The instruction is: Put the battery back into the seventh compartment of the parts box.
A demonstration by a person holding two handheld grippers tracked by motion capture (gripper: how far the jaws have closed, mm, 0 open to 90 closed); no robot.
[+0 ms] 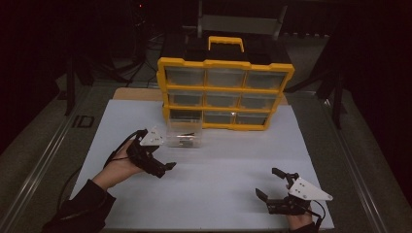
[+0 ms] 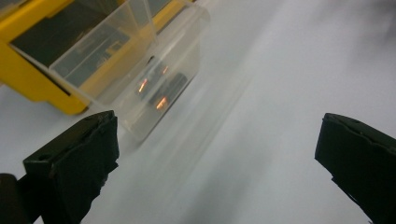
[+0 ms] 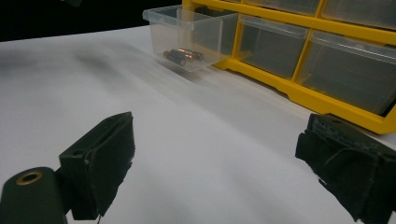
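A yellow organizer (image 1: 226,92) with rows of clear drawers stands at the back of the white sheet (image 1: 218,194). One clear drawer (image 1: 184,132) sits pulled out at its lower left, with dark batteries (image 3: 182,55) lying inside. My left gripper (image 1: 156,149) is open just left of and below that drawer, holding nothing. In the left gripper view the drawer (image 2: 154,70) lies ahead of the wide-apart jaws (image 2: 217,140). My right gripper (image 1: 268,182) stands open near the front right of the sheet, empty. Its own view (image 3: 215,140) faces the drawer (image 3: 191,32) from well back.
The organizer's yellow frame (image 3: 299,88) runs along the right of the right gripper view and shows in the left gripper view as a corner (image 2: 32,79). A carry handle (image 1: 226,43) tops it. Metal rails (image 1: 43,160) border the table; the surroundings are dark.
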